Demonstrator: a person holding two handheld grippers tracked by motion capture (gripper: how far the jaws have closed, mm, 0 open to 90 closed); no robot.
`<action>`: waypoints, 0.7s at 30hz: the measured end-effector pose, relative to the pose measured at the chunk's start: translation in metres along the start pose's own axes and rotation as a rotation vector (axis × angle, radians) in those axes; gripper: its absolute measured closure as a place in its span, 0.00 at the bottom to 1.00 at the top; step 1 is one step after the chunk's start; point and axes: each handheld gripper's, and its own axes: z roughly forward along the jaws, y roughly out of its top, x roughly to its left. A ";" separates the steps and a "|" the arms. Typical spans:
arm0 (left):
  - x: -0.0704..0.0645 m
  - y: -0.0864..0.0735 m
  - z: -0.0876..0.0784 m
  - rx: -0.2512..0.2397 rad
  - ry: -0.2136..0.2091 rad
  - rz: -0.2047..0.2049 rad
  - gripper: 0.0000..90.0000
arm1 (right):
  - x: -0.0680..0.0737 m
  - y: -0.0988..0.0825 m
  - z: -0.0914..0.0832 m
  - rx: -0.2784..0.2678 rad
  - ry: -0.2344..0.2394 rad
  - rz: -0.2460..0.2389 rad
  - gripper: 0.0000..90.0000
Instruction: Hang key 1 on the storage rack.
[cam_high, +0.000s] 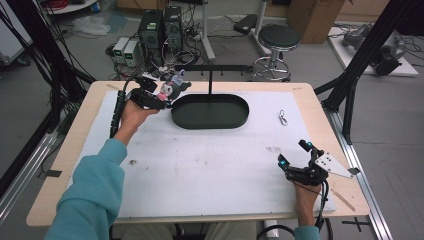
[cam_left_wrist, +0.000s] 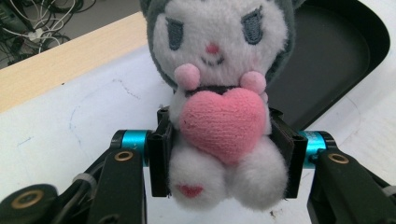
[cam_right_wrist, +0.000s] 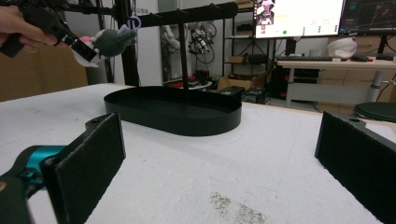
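The plush toy (cam_left_wrist: 223, 100) sits between my left gripper's (cam_left_wrist: 224, 154) two black jaws, which press on either side of its white body, just behind the pink heart (cam_left_wrist: 224, 123) it hugs. I am holding it up off the white mat (cam_high: 210, 165), at the far left of the table, just beside the left end of the black oval tray (cam_high: 210, 111). In the right gripper view the toy (cam_right_wrist: 109, 43) hangs in the air well above the tray's rim (cam_right_wrist: 173, 114), close to the left end of the black crossbar (cam_right_wrist: 187, 14) that stands on a thin post rising from the tray.

My right gripper (cam_high: 295, 154) rests low at the near right of the mat, its jaws spread wide with nothing between them, well apart from the tray. A small metal clip (cam_high: 283, 118) lies on the mat to the right of the tray.

The mat is scuffed, with a few dark specks and faint pen marks, and it covers most of a pale wooden tabletop (cam_high: 330, 130). Beyond the table's far edge are a round black stool (cam_high: 278, 38), computer towers (cam_high: 161, 27) with tangled cables, and a cardboard box (cam_high: 315, 17) on a grey floor. Black frame struts (cam_high: 370, 50) stand at both sides.
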 end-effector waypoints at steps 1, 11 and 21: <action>0.000 0.000 0.002 -0.001 0.000 -0.001 0.57 | 0.000 0.000 0.000 -0.004 0.000 -0.004 0.01; -0.001 0.001 0.022 -0.022 0.000 -0.011 0.57 | 0.000 0.000 0.000 -0.003 -0.001 -0.004 0.01; 0.004 0.002 0.031 -0.049 -0.005 -0.013 0.56 | 0.000 0.000 0.000 0.001 -0.001 -0.001 0.01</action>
